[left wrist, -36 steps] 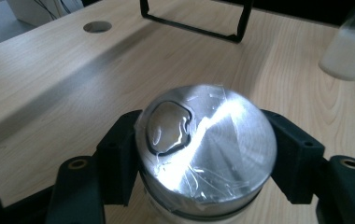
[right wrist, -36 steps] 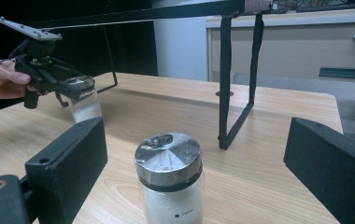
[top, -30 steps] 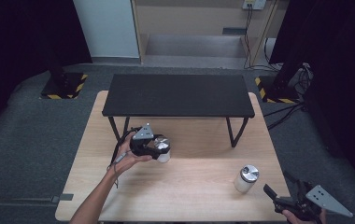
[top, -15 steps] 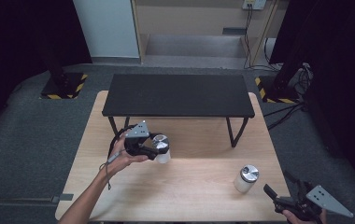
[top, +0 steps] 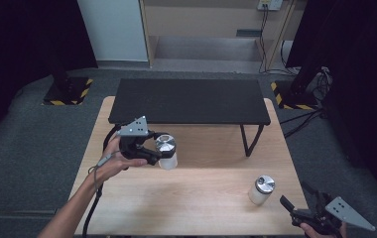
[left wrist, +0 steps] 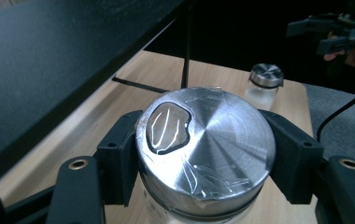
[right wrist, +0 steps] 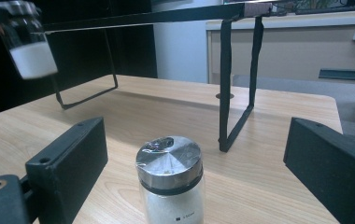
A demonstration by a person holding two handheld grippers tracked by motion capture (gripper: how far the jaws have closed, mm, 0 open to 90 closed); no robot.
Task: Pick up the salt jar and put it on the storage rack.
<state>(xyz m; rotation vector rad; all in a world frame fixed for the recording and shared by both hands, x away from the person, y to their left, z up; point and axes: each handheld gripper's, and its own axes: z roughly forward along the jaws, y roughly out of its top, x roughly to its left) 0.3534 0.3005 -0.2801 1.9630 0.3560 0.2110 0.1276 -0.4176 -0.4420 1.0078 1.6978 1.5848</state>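
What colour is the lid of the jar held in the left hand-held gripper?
Shiny silver metal lid, clearest in the left gripper view.

My left tongs clamp a metal-lidded jar, lifted above the wooden tabletop near the black shelf. My right tongs sit open at the near right corner, just beside a second jar standing upright.

overhead looks down, tongs cameras close, all sharing wooden table

Black two-jaw left gripper with grey three-cornered plate, brass-ringed screw holes, trailing black cable.
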